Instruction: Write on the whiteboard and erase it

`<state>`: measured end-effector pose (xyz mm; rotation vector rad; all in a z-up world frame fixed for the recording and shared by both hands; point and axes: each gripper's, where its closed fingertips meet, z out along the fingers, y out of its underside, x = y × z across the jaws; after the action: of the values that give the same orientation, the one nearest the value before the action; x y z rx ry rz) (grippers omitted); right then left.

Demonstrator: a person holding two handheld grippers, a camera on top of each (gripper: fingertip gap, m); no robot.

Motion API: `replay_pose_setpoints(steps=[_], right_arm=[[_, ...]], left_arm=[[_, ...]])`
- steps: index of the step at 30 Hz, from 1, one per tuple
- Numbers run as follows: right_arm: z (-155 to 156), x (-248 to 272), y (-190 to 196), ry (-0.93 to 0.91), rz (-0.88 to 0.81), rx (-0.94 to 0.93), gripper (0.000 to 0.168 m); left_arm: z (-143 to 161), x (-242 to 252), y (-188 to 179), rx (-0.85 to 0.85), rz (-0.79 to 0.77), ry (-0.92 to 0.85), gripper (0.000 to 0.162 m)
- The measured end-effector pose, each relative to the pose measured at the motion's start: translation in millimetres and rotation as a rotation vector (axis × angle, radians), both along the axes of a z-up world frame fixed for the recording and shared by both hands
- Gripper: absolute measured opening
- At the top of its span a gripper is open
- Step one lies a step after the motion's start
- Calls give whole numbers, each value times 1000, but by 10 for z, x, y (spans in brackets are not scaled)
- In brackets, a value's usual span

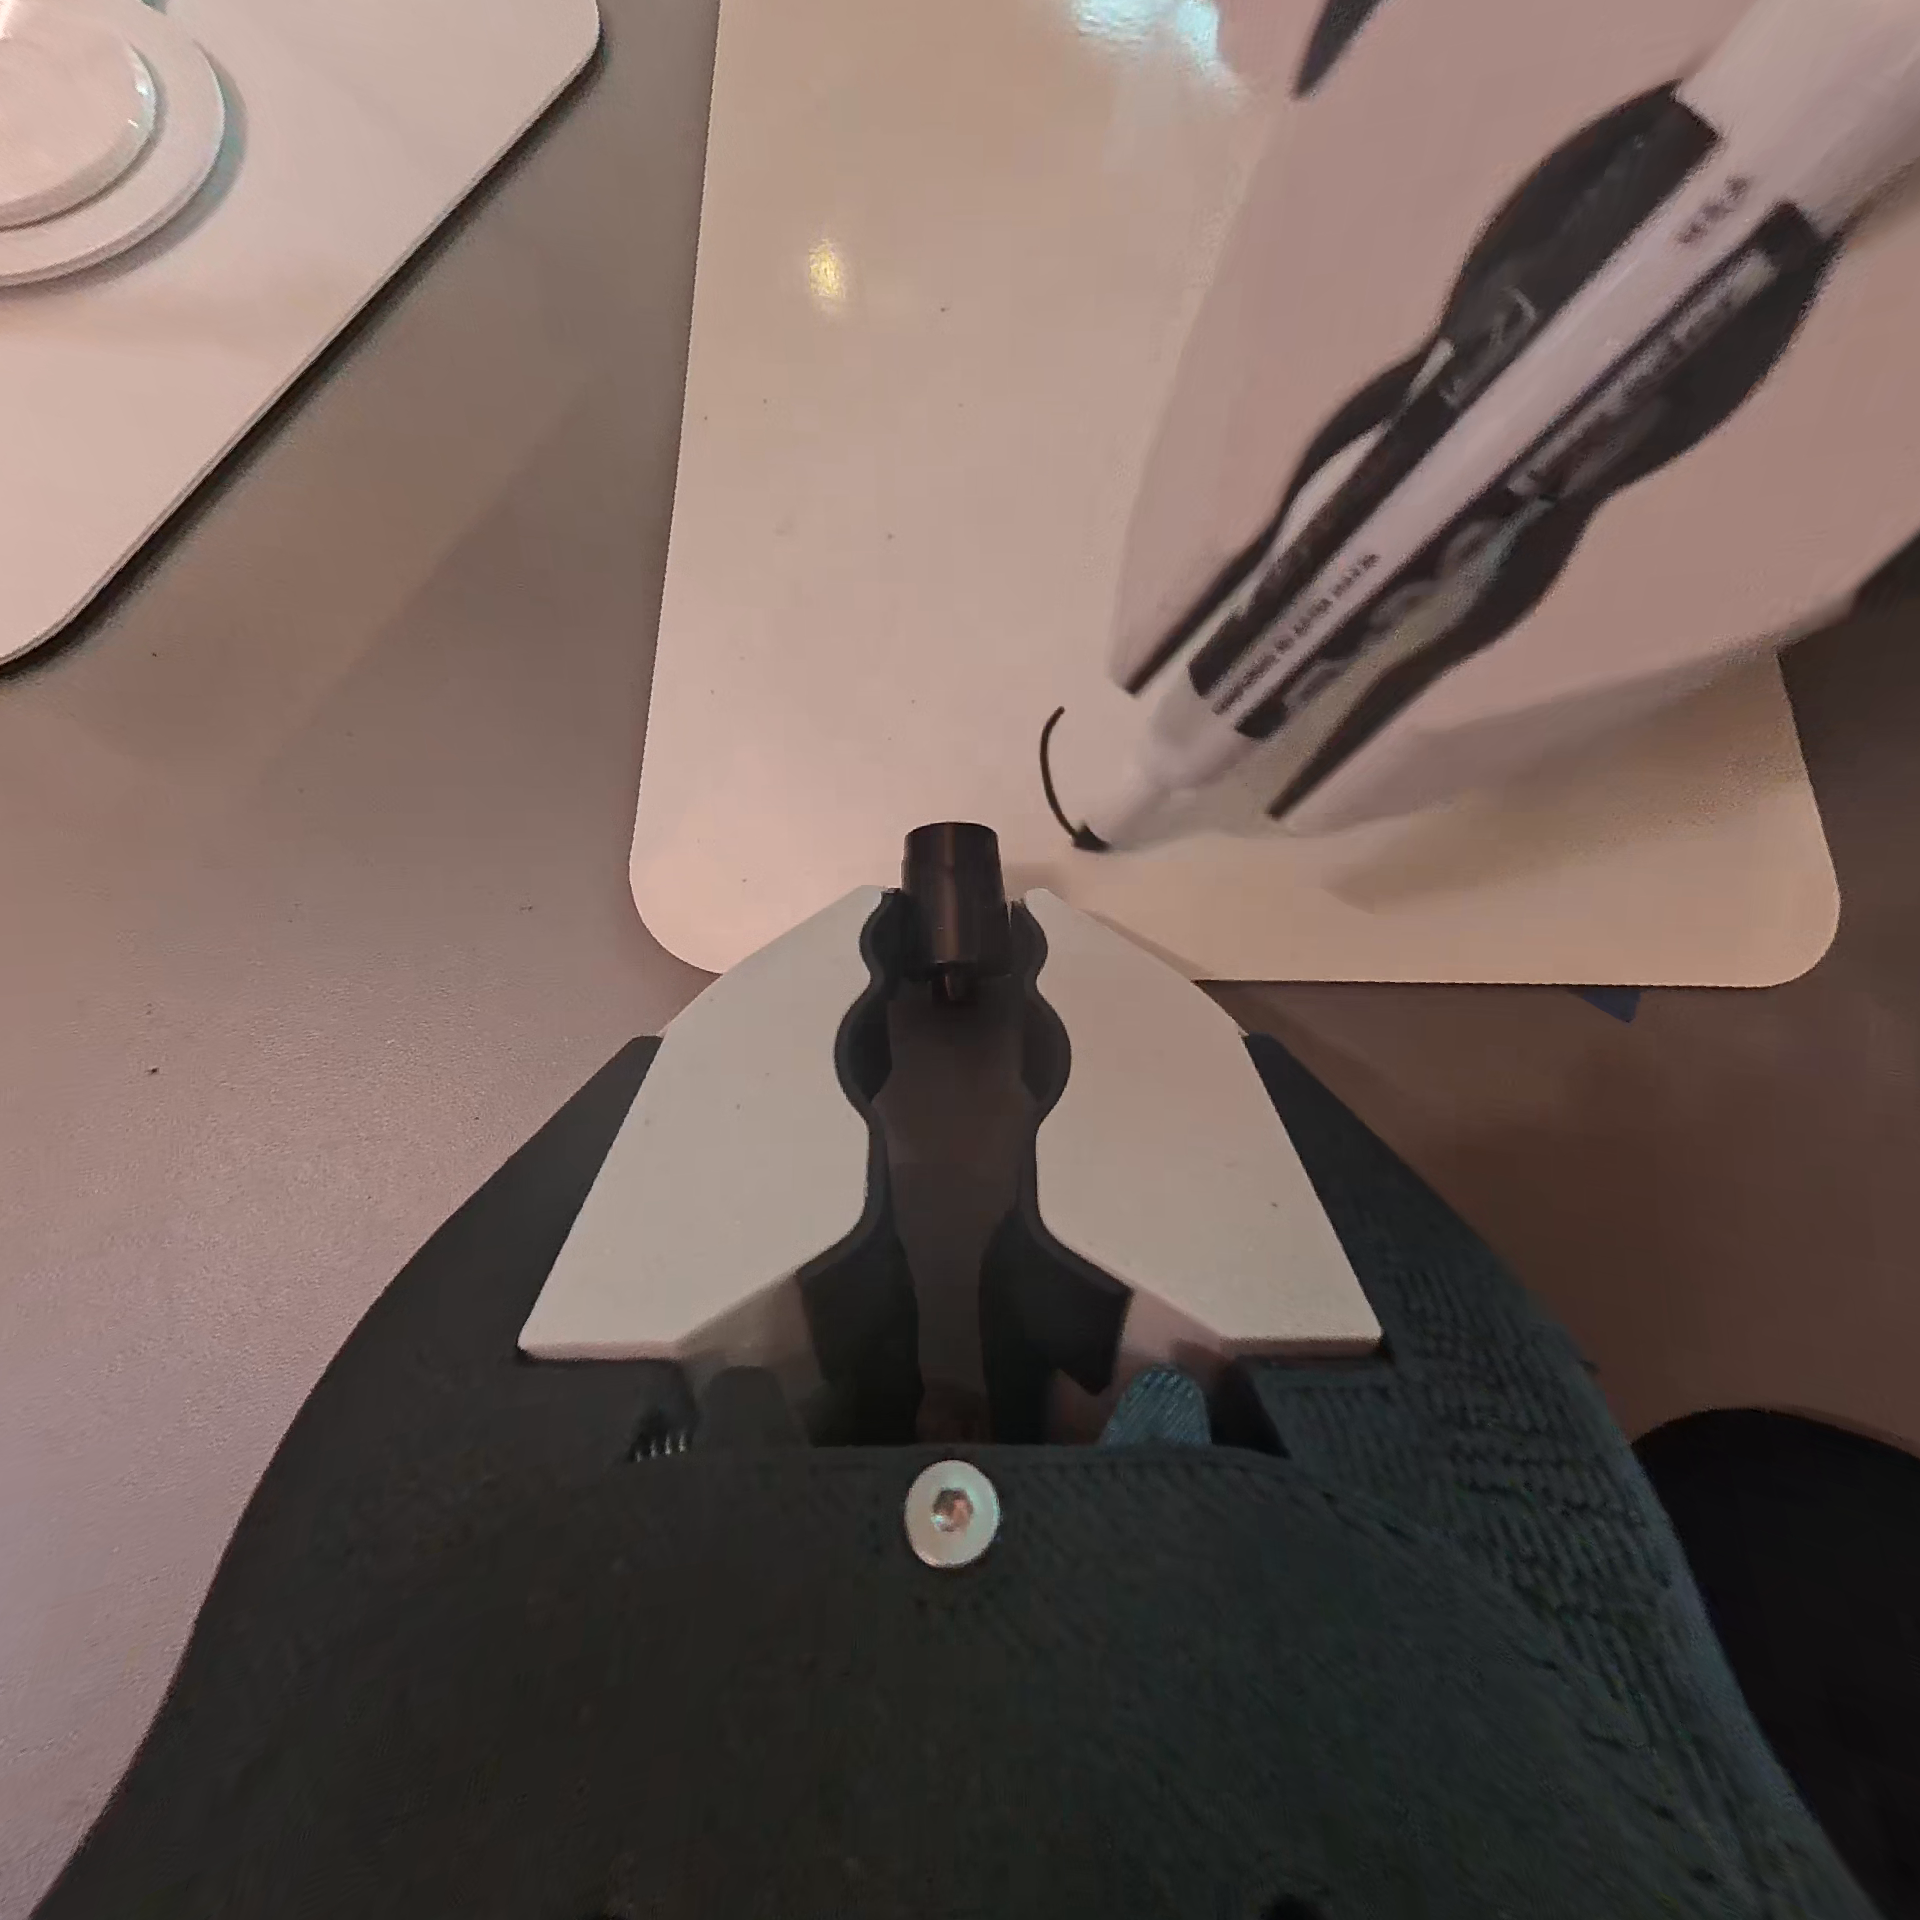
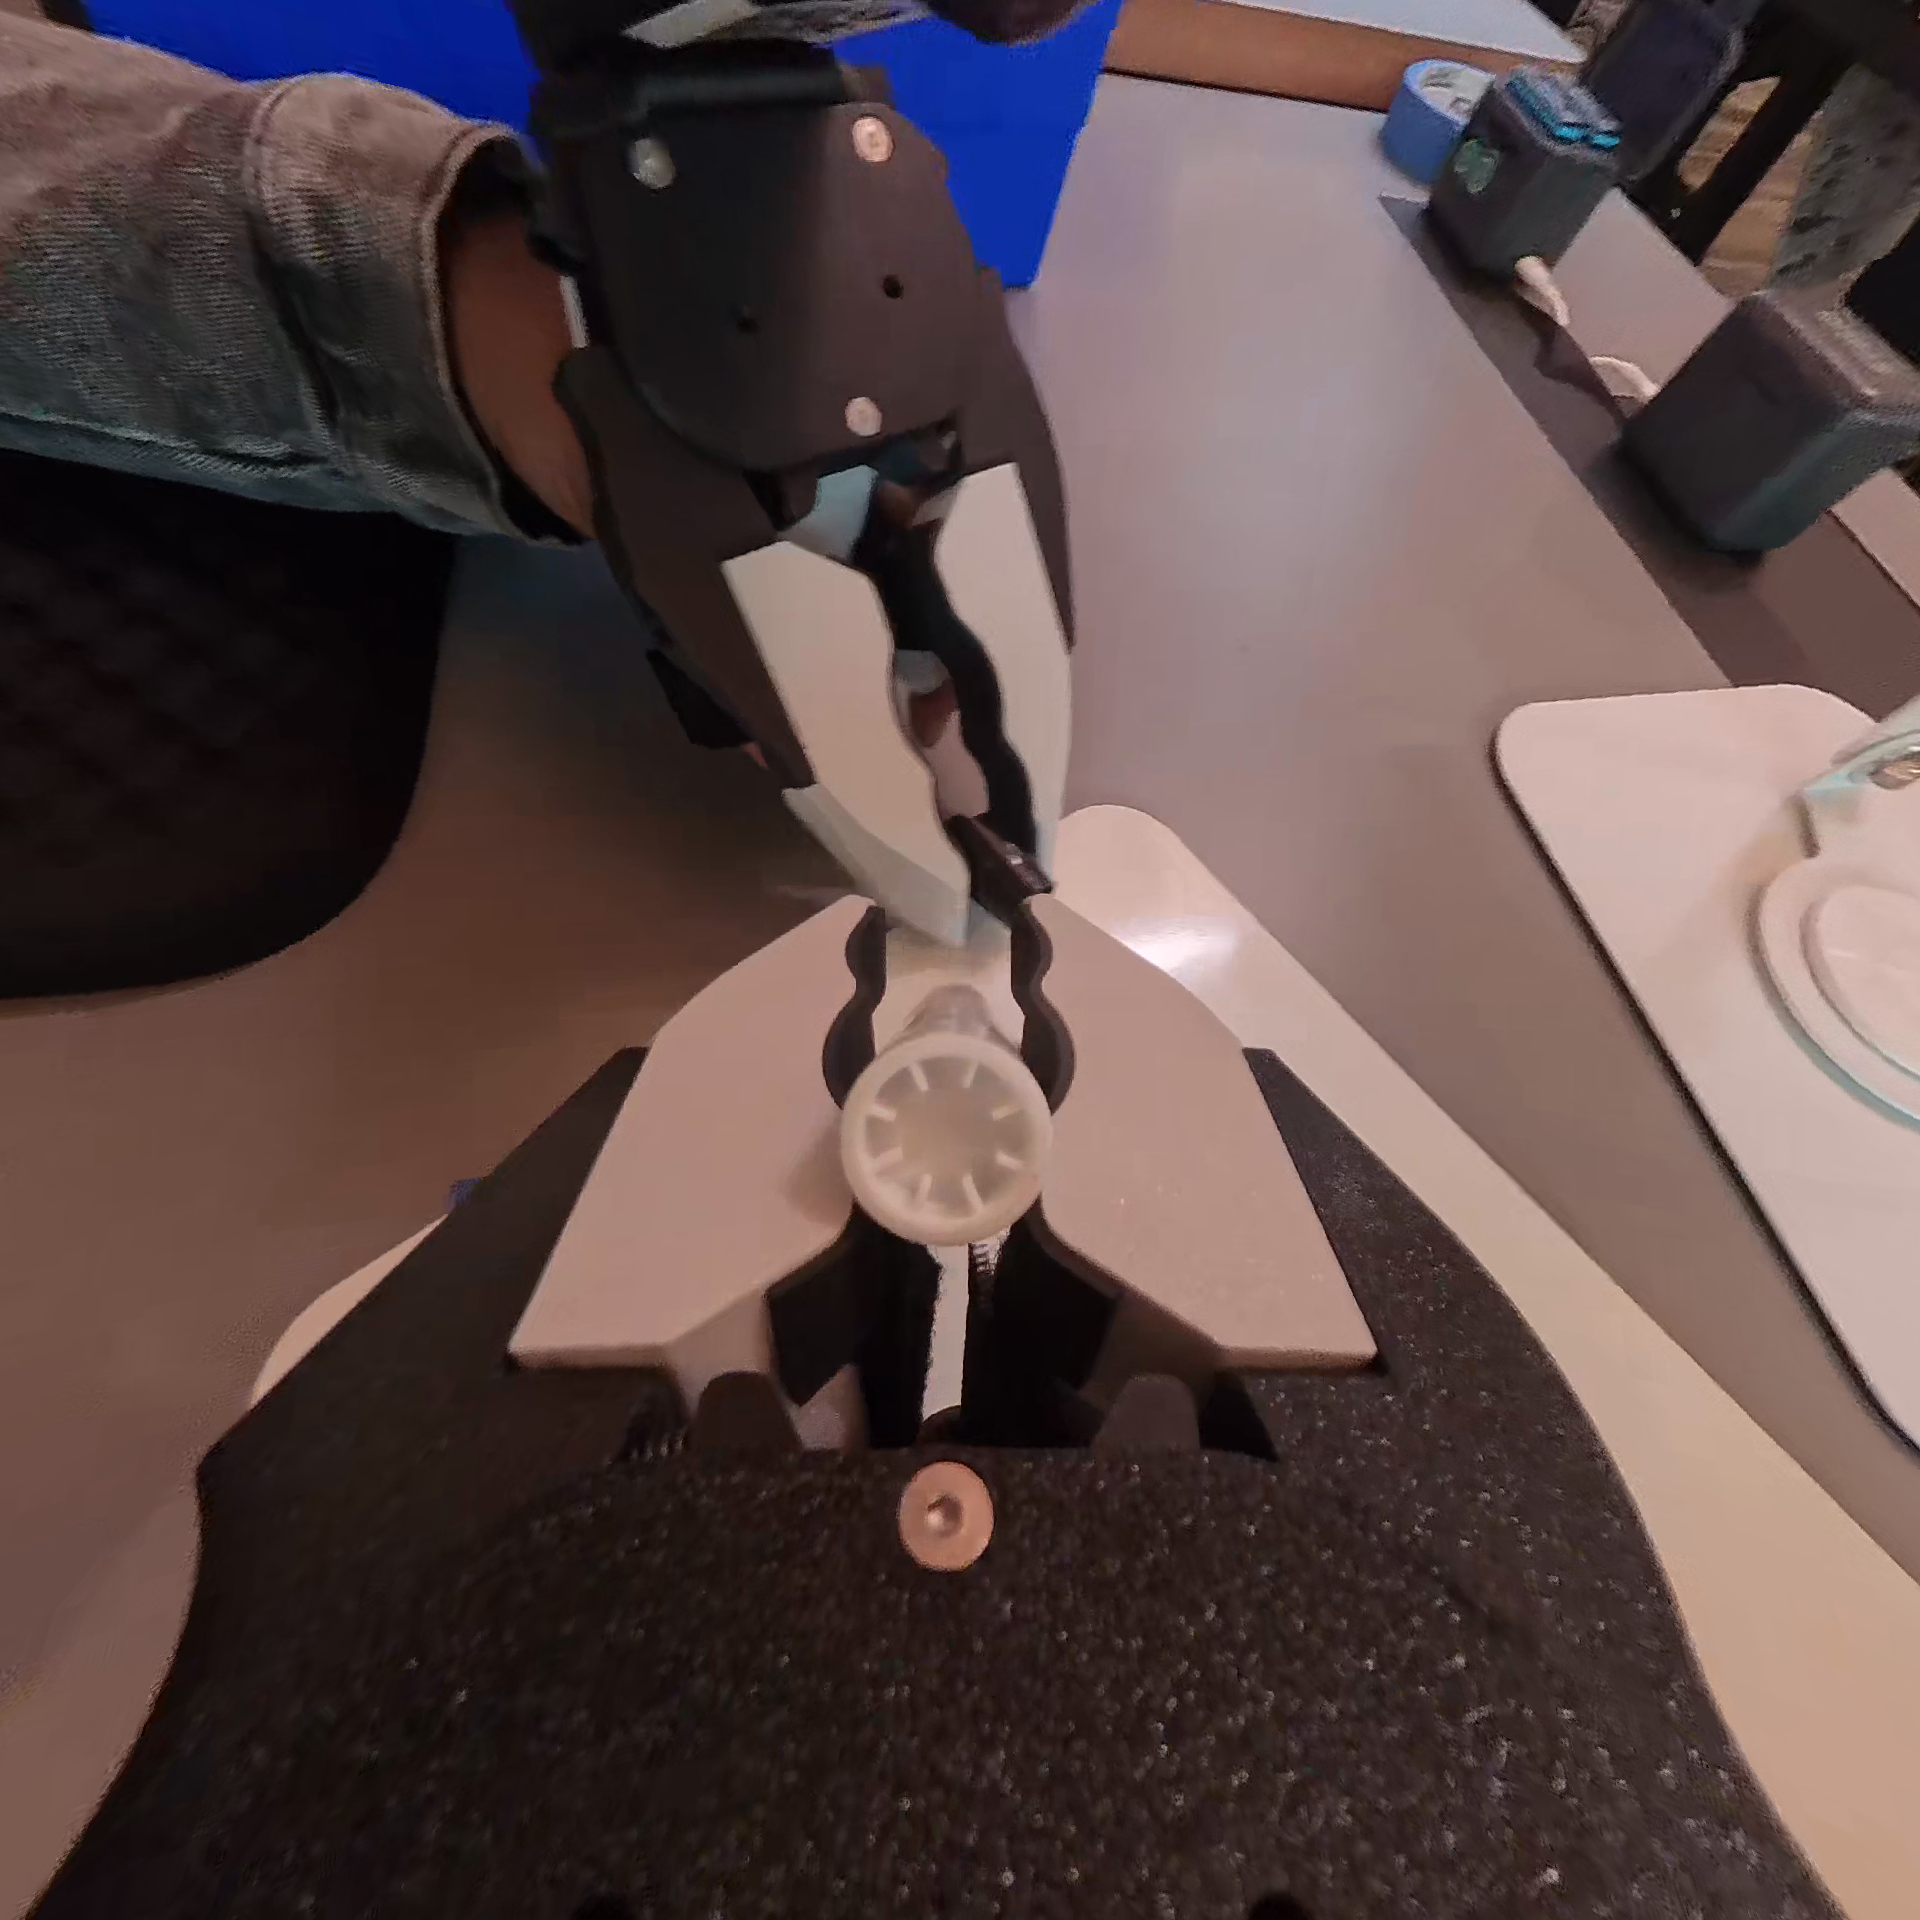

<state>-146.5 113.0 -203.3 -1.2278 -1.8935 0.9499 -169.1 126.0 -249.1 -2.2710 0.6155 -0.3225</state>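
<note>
In the left wrist view, the left claw (image 1: 951, 914) is seen closed on a black marker cap (image 1: 951, 899), which is pinched at the fingertips and stands out just past them. The cap is held over the near edge of the whiteboard (image 1: 935, 520), which lies flat on the table (image 1: 312, 935). The right claw (image 1: 1226, 748) is seen farther off, to the right of the cap, blurred, and clamped around a white marker (image 1: 1351, 540). The marker is tilted, with its black tip touching the whiteboard just beside the cap. A short curved black line (image 1: 1051, 764) is drawn on the whiteboard at the tip. A second white board (image 1: 312, 312) lies on the table to the left of the whiteboard, and a round white disc (image 1: 83, 135) rests on it.

In the right wrist view, the right claw (image 2: 951, 925) is seen gripping the marker (image 2: 945, 1132), whose round white rear end faces the camera. The whiteboard (image 2: 1195, 935) lies beneath the claw. The left claw (image 2: 987, 883) is seen opposite, with the cap (image 2: 1003, 857) pinched at its tips just beyond the marker. A person's sleeve (image 2: 208, 312) is seen behind the left claw. The second board (image 2: 1662, 831) lies to the right of the whiteboard. A roll of blue tape (image 2: 1429, 109) and dark boxes (image 2: 1766, 416) stand well beyond it.
</note>
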Motion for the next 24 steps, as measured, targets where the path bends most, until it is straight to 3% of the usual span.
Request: replay_pose_setpoints(steps=[4, 8, 13, 18, 24], right_arm=[[-20, 226, -143, -52, 17, -19, 24], [-43, 396, 9, -107, -22, 24, 24], [-28, 279, 283, -92, -63, 60, 24], [-33, 57, 205, -65, -18, 50, 24], [97, 146, 467, -37, -95, 69, 24]], left_arm=[[1, -1, 1, -1, 0, -3, 21], [1, -1, 1, 0, -1, 0, 21], [1, -2, -2, 0, -4, 2, 21], [1, -3, -3, 1, -5, 3, 21], [2, -2, -1, 1, -5, 2, 21]])
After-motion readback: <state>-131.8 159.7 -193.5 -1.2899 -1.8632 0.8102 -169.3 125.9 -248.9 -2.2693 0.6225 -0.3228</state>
